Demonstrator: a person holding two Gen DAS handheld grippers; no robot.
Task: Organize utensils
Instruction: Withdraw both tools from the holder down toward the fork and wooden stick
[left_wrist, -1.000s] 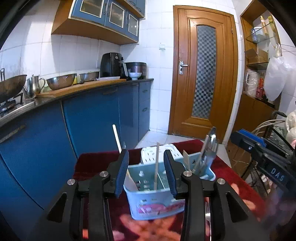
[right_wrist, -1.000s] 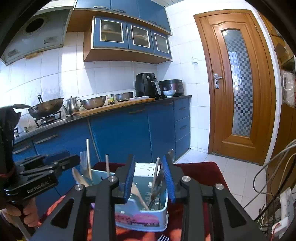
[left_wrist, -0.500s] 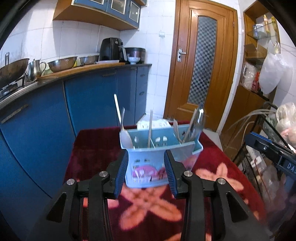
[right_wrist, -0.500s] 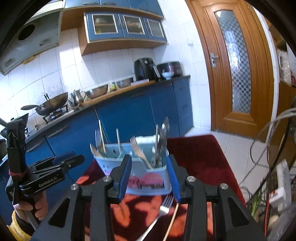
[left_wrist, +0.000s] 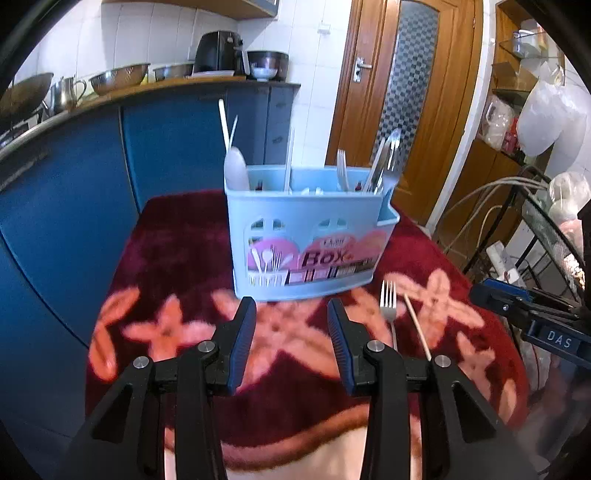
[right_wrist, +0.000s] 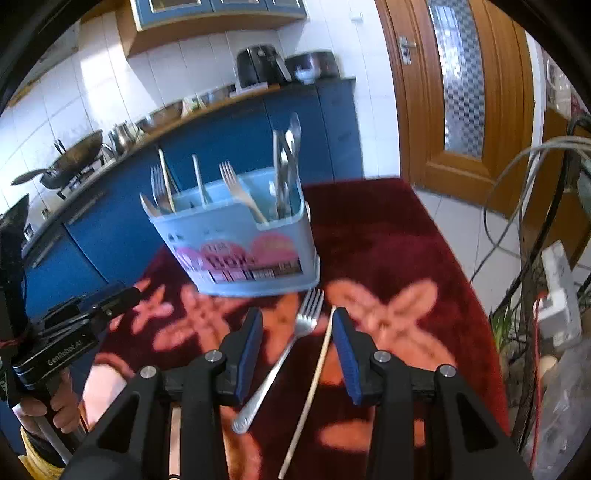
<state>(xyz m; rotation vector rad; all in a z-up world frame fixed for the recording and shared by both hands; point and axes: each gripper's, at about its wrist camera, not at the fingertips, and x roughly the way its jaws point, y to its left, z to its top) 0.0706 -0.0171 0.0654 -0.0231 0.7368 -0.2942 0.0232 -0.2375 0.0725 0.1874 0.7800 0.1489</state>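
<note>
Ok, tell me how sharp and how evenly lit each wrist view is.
Left wrist view: the gripper is crisp, the blue utensil box and rug pattern smeared, fisheye bending the counter. Right wrist view: the box more blurred, the fork softened, white tiles washed out by glare.

One light-blue plastic cutlery box (right_wrist: 240, 240) is seen; one steel fork (right_wrist: 284, 354) and one pale wooden chopstick (right_wrist: 314, 384) are counted on one red floral cloth (right_wrist: 388, 236).

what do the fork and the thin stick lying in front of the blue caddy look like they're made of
Silver fork: most likely stainless steel, polished, with bright glints on tines and handle. Pale thin stick: matte cream, no shine, so probably wood or bamboo, perhaps plastic. Light blue utensil caddy: moulded plastic.
</note>
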